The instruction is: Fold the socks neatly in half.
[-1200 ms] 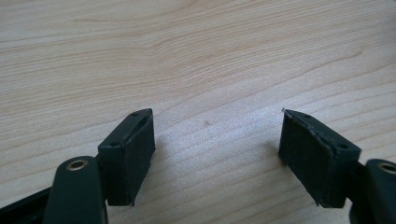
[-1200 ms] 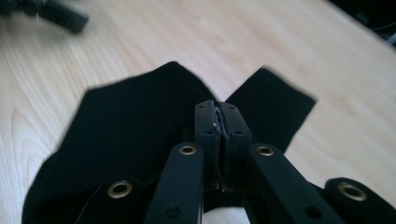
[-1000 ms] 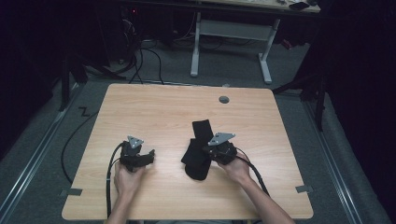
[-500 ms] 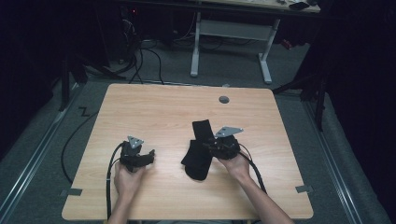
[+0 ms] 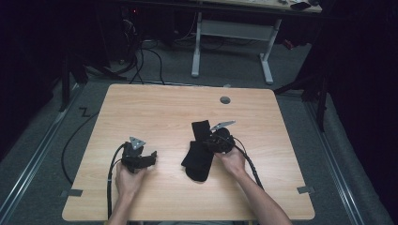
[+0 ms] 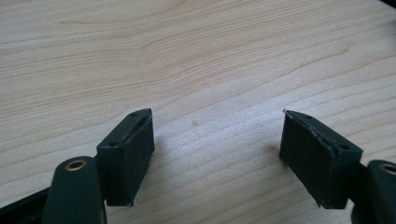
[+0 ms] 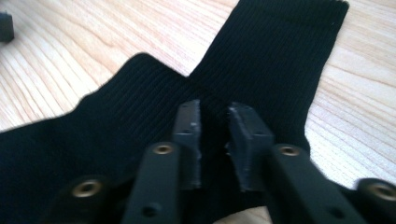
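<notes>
On the near half of the wooden table (image 5: 155, 108), slightly right of centre, one black sock (image 5: 199, 152) is seen lying flat, bent so that its cuff end points away from the person and its foot end lies toward the near edge. The right gripper (image 5: 212, 143) is held over the bend of the sock; in the right gripper view its jaws stand narrowly apart above the ribbed fabric (image 7: 261, 70), having just been closing. A thin strip of cloth lies between the pads, but whether it is actually pinched cannot be told from the pictures. The left gripper (image 5: 149, 158) is rested on bare wood, well apart from the sock, its jaws spread wide with nothing between them, as confirmed in the left gripper view (image 6: 219, 154).

Progress is judged to be early: the sock is not yet lifted, straightened or folded, and a firm grip remains to be established. The left gripper has not yet been engaged.

Count: one sock, two grippers, one table. A second desk frame (image 5: 230, 33) is noted on the floor beyond.
</notes>
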Demonstrator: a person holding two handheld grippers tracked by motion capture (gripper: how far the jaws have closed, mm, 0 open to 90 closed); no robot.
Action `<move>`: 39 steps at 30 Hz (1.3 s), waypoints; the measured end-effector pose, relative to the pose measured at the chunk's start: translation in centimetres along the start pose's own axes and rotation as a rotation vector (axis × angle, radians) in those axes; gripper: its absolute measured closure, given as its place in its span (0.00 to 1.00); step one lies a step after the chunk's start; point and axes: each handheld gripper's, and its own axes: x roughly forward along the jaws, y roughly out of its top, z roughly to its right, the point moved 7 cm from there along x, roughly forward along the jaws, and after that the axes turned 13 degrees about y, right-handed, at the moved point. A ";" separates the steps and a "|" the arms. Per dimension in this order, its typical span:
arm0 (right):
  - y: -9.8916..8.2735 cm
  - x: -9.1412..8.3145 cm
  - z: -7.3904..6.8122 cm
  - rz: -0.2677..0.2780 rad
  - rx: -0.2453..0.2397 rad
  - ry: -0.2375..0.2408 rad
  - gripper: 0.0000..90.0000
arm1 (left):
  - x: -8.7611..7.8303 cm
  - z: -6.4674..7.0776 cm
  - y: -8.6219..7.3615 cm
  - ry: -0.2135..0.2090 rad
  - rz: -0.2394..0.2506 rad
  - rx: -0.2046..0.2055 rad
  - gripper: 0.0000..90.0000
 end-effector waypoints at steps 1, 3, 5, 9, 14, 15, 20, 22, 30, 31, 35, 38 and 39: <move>0.0 -0.1 0.1 0.003 -0.016 -0.005 0.90 | -0.1 0.2 0.1 -0.019 -0.002 -0.012 0.29; 0.2 -0.4 0.0 0.018 -0.036 -0.018 0.96 | -0.6 1.2 0.4 -0.112 -0.003 -0.063 0.31; 0.6 -0.9 -0.2 0.049 -0.068 -0.028 0.97 | -1.4 2.7 1.1 -0.156 0.029 -0.060 0.32; 1.0 -1.4 -0.6 0.067 -0.104 -0.040 0.98 | -2.4 6.1 2.5 -0.209 0.038 0.019 0.33; 1.4 -2.1 -1.1 0.085 -0.140 -0.058 0.98 | -2.2 9.4 3.7 -0.266 0.041 0.057 0.32; 1.6 -2.3 -1.2 0.095 -0.149 -0.063 0.98 | -2.0 9.9 3.7 -0.270 0.033 0.065 0.32; 1.9 -3.6 -1.7 0.159 -0.173 -0.067 0.98 | -1.1 11.8 3.9 -0.260 0.022 0.105 0.33; 1.9 -4.0 -2.0 0.166 -0.188 -0.071 0.98 | -0.7 12.3 3.8 -0.248 0.011 0.131 0.34; 0.0 -4.3 -3.8 0.165 -0.271 -0.060 0.97 | 0.3 13.2 3.6 -0.228 -0.021 0.149 0.36; -0.5 -4.1 -4.0 0.159 -0.274 -0.054 0.97 | 0.3 13.2 3.6 -0.228 -0.020 0.150 0.36; -2.6 -2.7 -3.9 0.091 -0.262 -0.027 0.96 | 0.4 13.4 3.6 -0.226 -0.015 0.155 0.37; -3.8 -1.6 -3.7 0.058 -0.232 -0.007 0.95 | 0.2 13.5 3.6 -0.216 -0.005 0.173 0.39; -4.0 -1.3 -3.7 0.059 -0.226 -0.003 0.94 | 0.2 13.6 3.6 -0.214 -0.003 0.173 0.39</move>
